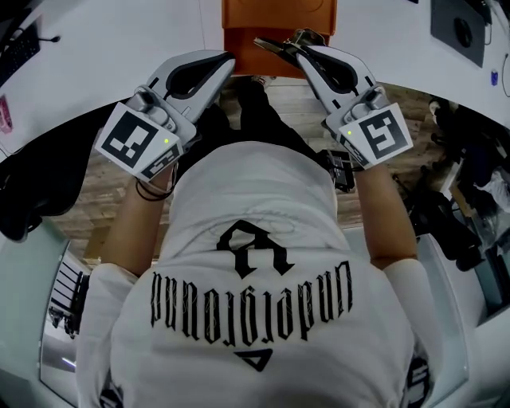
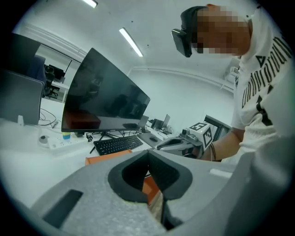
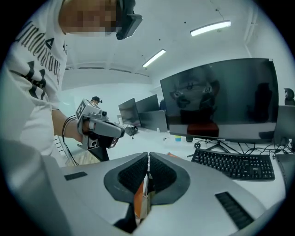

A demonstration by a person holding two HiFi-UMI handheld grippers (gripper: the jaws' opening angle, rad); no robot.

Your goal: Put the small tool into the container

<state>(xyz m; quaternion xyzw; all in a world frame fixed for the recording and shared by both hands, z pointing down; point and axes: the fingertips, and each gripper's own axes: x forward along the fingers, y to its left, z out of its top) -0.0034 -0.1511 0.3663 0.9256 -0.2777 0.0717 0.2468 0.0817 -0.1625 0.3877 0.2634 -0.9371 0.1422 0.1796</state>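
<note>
Right gripper: I pinch the small tool in my jaw tips, over the near edge of the orange container.
Left gripper: my jaws are pressed together with nothing between them, at the container's near left corner.
Shirt: the print reads "underground".
Monitor: logo too small to read.
Cut off: the container's far part.
Unclear: the small tool's shape.

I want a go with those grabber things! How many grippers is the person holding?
2. The left gripper is by the orange container, at its near left corner; the right gripper is over its near edge, pinching the small tool.
</note>
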